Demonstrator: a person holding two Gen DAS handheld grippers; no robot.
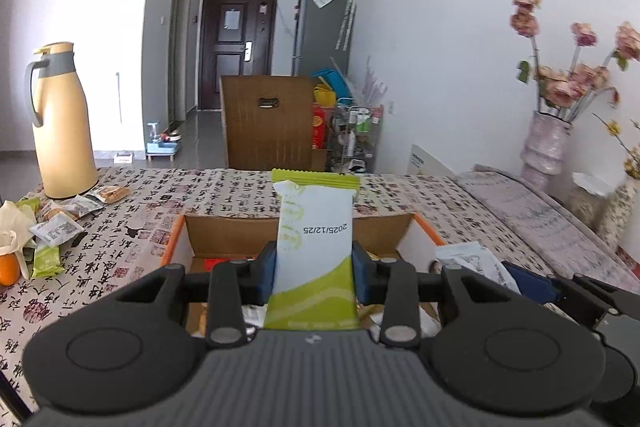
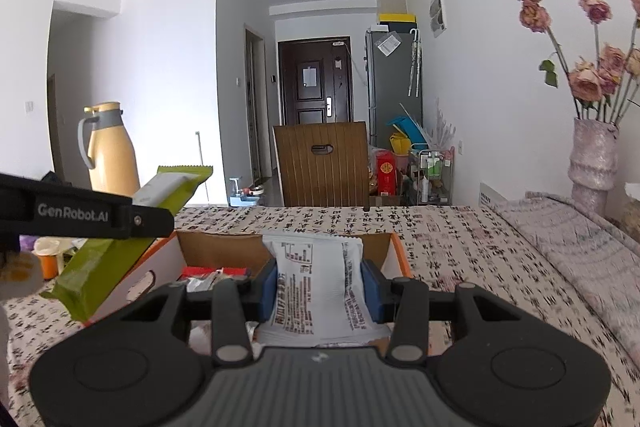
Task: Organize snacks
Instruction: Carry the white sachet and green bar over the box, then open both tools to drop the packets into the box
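Note:
My left gripper [image 1: 315, 273] is shut on a green and white snack packet [image 1: 314, 247], held upright over the open cardboard box [image 1: 224, 233] with orange edges. My right gripper [image 2: 320, 285] is shut on a white snack packet with printed text [image 2: 318, 287], held over the same box [image 2: 216, 247]. In the right wrist view the left gripper [image 2: 154, 217] comes in from the left with its green packet [image 2: 104, 259]. The right gripper with its white packet [image 1: 476, 261] shows at the right of the left wrist view. Some packets lie inside the box.
Several loose snack packets [image 1: 60, 227] and an orange [image 1: 8, 269] lie at the table's left by a yellow thermos [image 1: 60, 123]. A vase of dried roses [image 2: 592, 163] stands at the right. A wooden chair [image 2: 324, 163] stands behind the table.

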